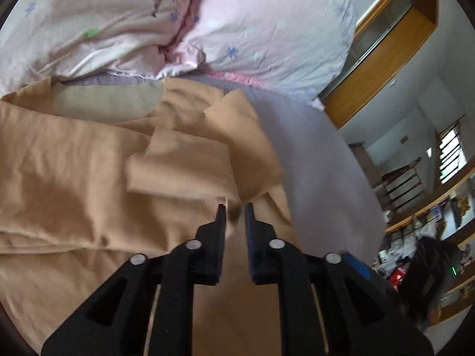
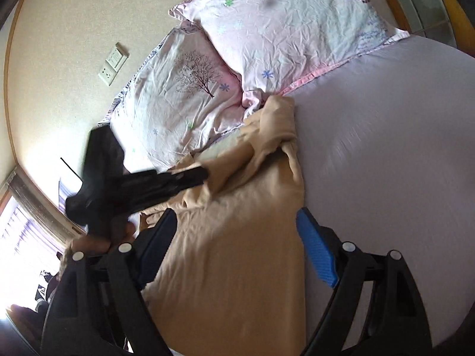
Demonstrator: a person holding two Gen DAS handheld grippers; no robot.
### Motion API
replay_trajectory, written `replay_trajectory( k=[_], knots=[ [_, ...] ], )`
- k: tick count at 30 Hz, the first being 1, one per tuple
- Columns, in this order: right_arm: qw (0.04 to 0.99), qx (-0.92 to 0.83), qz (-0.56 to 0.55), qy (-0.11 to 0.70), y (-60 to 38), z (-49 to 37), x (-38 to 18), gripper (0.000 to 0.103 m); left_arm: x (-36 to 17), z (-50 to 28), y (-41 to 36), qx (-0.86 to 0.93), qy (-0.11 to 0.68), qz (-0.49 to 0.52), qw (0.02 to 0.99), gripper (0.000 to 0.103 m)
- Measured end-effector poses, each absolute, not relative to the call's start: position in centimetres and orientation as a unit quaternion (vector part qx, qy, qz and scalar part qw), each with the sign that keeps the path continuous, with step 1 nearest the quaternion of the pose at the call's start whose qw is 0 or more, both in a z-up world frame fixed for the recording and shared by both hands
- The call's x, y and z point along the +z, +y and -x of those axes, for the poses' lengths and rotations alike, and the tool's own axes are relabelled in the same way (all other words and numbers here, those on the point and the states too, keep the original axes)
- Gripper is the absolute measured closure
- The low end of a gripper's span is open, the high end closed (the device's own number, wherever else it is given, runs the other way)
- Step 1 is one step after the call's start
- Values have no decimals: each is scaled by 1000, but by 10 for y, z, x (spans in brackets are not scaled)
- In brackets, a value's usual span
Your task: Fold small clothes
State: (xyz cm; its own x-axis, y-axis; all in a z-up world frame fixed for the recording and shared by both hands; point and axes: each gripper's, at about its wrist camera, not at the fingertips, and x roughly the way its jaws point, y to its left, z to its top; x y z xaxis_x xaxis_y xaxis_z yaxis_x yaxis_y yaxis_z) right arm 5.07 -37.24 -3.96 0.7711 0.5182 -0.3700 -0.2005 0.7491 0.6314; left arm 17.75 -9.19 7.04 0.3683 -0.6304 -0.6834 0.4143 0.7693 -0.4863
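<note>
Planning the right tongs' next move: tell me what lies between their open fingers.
In the right wrist view, only the tan garment lies between the right tongs; its edge meets bare lavender sheet near the blue pad.

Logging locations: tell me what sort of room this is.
A bedroom, most likely: two pillows lie on a bed sheet against the wall, with a wall socket beside them and a tan garment spread on it.

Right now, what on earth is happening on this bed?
A person is folding a tan garment on the lilac bed sheet, one gripping tool in each hand. The left tool looks pinched onto a fold of the cloth. The right tool hovers wide open over it. The garment is still rumpled near the pillows.
</note>
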Motion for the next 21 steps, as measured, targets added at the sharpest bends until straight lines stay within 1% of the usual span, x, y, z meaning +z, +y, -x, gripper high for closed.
replay_trajectory(
  k=[1,2,3,6,8,11,14,15,16,17,19,20,21],
  knots=[
    [890,211,-294,276,-373,-59,-35,29,78,-177,-78,-319,453,125,823,67],
    [885,224,-297,281,-372,-69,-29,34,87,-169,-58,-308,435,131,836,43],
    [878,240,-298,286,-367,-83,-23,40,94,-161,-46,-292,419,132,850,34],
    [882,240,-263,310,-346,-122,-9,50,99,-142,1,-232,395,123,880,34],
    [899,212,-199,328,-323,-141,-2,53,93,-129,28,-184,401,111,891,34],
    [917,203,-59,338,-267,-157,5,53,80,-109,52,-146,400,93,900,34],
    [915,195,60,349,-217,-165,-4,53,67,-84,65,-131,404,88,901,34],
    [911,183,93,359,-205,-170,-10,60,63,-82,68,-131,407,88,900,34],
    [907,171,114,368,-199,-176,-16,74,57,-80,68,-131,412,87,898,34],
    [904,157,126,376,-196,-182,-21,97,50,-79,69,-131,421,88,893,34],
    [911,141,106,373,-206,-196,-18,99,40,-80,73,-126,437,93,886,34],
    [921,139,69,356,-217,-198,-9,99,35,-78,75,-124,441,97,884,34],
    [935,141,-1,327,-241,-196,6,99,35,-76,77,-128,432,100,887,34]
  ],
)
